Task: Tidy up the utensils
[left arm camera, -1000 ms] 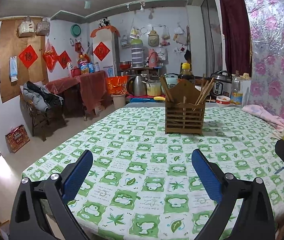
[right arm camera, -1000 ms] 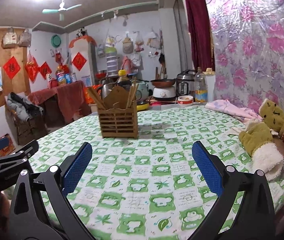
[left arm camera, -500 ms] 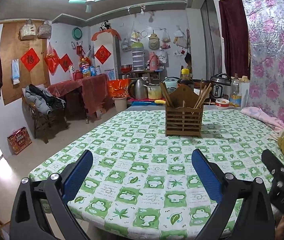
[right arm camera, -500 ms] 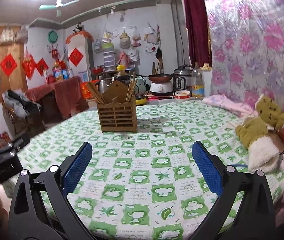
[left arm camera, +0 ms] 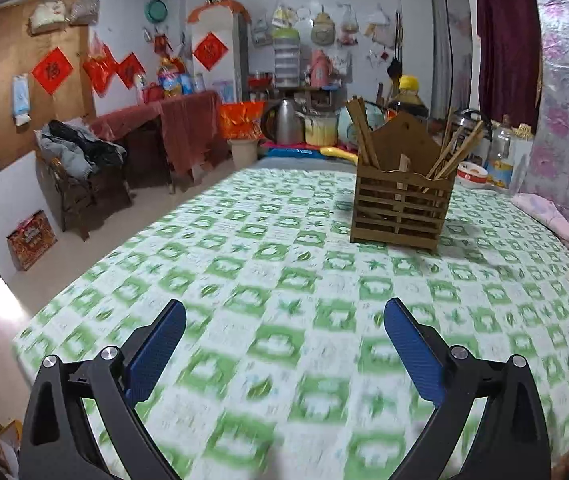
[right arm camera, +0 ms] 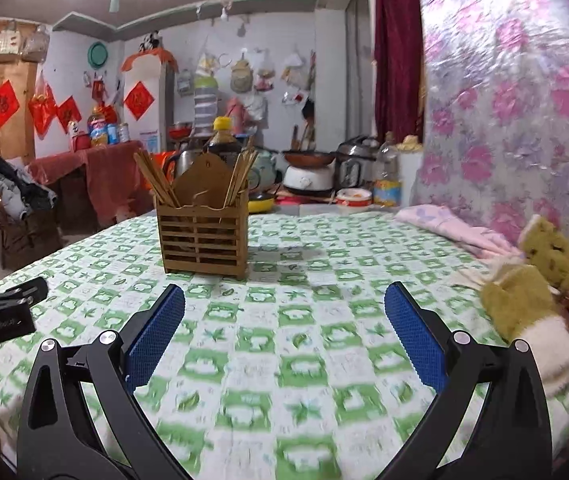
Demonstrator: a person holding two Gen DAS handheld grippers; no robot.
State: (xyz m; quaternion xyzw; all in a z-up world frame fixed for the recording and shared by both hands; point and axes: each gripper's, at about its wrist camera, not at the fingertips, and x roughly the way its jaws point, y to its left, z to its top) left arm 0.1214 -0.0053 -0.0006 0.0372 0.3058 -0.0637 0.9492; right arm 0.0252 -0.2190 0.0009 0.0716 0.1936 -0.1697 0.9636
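A brown slatted wooden utensil holder (left arm camera: 401, 208) stands upright on the green-and-white checked tablecloth (left arm camera: 268, 280), with several wooden chopsticks (left arm camera: 362, 136) leaning out of its left and right compartments. It also shows in the right wrist view (right arm camera: 203, 236). My left gripper (left arm camera: 284, 316) is open and empty, low over the cloth, short of the holder. My right gripper (right arm camera: 284, 300) is open and empty, also short of the holder. The left gripper's body shows at the left edge of the right wrist view (right arm camera: 0, 312).
A pink cloth (right arm camera: 456, 228) and a yellow-green plush toy (right arm camera: 532, 280) lie at the table's right side by the flowered wall. Behind the table stand a kettle (left arm camera: 284, 122), pots, a rice cooker (right arm camera: 354, 164) and bottles. The table's left edge (left arm camera: 96, 264) drops to the floor.
Both grippers have moved forward toward the holder, which now looks larger and closer in both views. Both stayed open and empty.
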